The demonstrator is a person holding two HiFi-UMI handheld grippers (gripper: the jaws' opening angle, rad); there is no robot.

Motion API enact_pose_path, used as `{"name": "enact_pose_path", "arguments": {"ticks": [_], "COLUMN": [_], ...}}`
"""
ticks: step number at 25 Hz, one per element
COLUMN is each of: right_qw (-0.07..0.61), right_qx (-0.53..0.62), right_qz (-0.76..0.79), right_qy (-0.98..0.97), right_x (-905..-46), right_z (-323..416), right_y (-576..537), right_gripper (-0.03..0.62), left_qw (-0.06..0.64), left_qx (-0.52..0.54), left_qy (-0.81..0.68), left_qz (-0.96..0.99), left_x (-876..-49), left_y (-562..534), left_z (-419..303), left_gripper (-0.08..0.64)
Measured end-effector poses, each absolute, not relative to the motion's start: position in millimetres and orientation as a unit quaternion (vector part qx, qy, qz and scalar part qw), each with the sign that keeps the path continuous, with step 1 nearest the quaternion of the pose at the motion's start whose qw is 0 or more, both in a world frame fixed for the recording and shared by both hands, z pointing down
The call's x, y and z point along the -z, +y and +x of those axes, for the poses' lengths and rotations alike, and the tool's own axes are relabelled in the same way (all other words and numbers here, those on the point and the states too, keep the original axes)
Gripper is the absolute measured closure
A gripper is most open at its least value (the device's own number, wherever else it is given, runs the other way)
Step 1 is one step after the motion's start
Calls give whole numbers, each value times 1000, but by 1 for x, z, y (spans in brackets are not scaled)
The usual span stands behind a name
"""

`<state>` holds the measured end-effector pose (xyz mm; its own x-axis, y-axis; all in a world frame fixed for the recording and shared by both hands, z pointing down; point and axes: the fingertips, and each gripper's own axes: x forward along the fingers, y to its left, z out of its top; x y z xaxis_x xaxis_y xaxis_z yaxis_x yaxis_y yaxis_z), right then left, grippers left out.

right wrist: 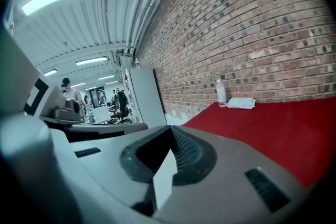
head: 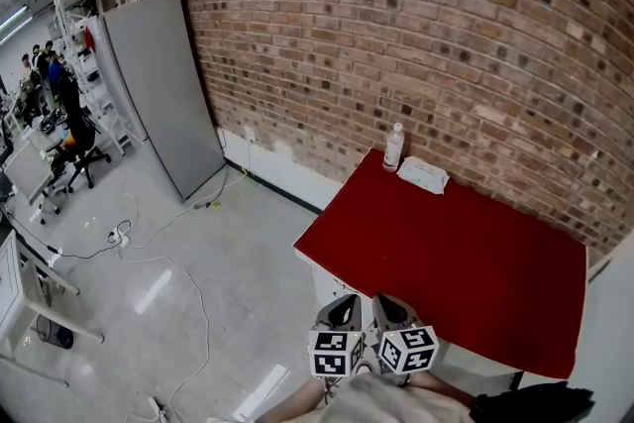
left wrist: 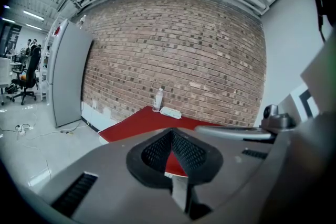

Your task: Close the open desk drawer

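The drawer is not clearly in sight. We judge it to sit in the white front of the counter (head: 466,263), below the red top's near edge, where only a thin pale strip shows just past the grippers. The left gripper (head: 341,310) and right gripper (head: 394,310) hang side by side at that near edge, close to the counter's near left corner. In each gripper view the fingers are pressed together with nothing between them. That suits a push, in our judgement. We would drop one clenched gripper to the drawer's face and meet it flat and near its middle. We would then drive it straight in toward the counter so it does not rack on its runners, slowing before it seats. The red top is bare across most of its spread. At its far edge stand a clear bottle (head: 394,147) and, just beside it, a flat white packet (head: 424,174), both well clear of the work. The counter's far edge butts against a brick wall (head: 446,35). To the counter's left a pale floor (head: 198,253) carries loose cables (head: 149,248), a tall grey panel (head: 163,89) leans on the wall, and beyond it are an office chair (head: 79,149) and people at distant workstations.
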<state>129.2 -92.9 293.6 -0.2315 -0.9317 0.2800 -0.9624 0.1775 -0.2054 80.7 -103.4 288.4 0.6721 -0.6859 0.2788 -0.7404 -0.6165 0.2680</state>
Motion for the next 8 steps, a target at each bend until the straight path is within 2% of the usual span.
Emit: {"name": "enact_pose_path", "arguments": {"ticks": [8], "right_qw": [52], "right_qx": [-160], "right_qz": [616], "right_qy": [-770], "right_x": [-292], "right_z": [130], "right_y": [-89], "right_gripper": [594], "left_qw": [185], "left_qx": [-79], "left_qy": [-401], "left_qz": [894], "left_x": [-290], "left_y": [-101], "left_z": [82], "left_gripper": [551]}}
